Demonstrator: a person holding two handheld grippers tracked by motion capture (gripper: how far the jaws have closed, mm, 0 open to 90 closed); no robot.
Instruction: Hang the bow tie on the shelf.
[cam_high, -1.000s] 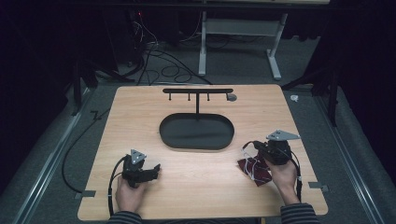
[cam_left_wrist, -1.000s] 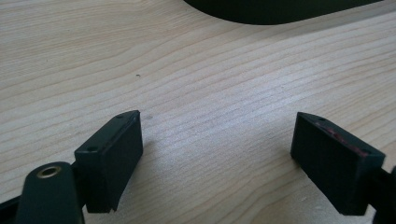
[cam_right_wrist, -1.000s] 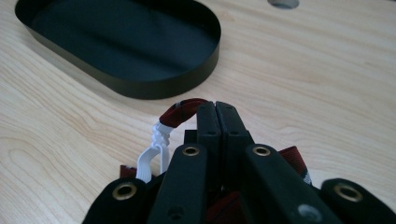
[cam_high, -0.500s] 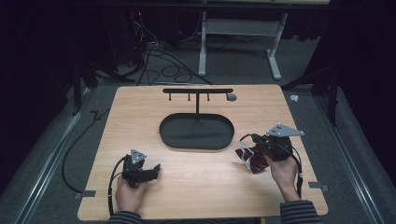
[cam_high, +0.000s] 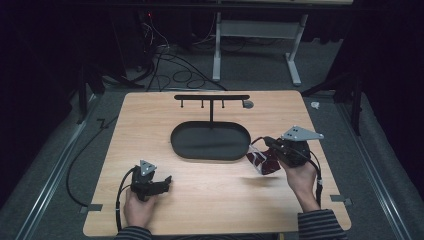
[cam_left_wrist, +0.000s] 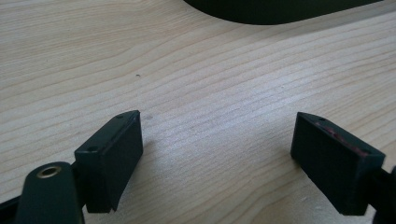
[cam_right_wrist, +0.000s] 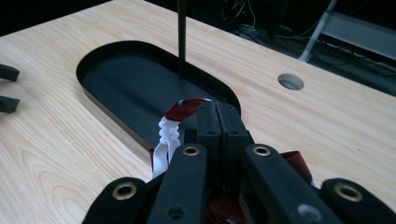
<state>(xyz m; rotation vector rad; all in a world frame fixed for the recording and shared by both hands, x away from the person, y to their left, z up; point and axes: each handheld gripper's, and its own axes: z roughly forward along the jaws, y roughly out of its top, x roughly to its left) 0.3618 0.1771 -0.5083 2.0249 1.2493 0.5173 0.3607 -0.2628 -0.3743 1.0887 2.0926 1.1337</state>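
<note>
My left gripper (cam_high: 161, 183) rests spread on the table (cam_high: 210, 200) while my right gripper (cam_right_wrist: 217, 109) pinches the red patterned mask (cam_high: 263, 161) by its strap beside the black tray (cam_high: 210, 141); I should lift slowly toward the hook rack (cam_high: 212, 97).

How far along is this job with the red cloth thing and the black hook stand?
Done: the right gripper has shut on the dark red fabric piece with a white elastic loop and raised it beside the black oval tray. In hand: the fabric hangs from its closed jaws. Left, probably: hanging it on the black T-shaped hook rack, whose pegs are bare. The left gripper rests open.
</note>
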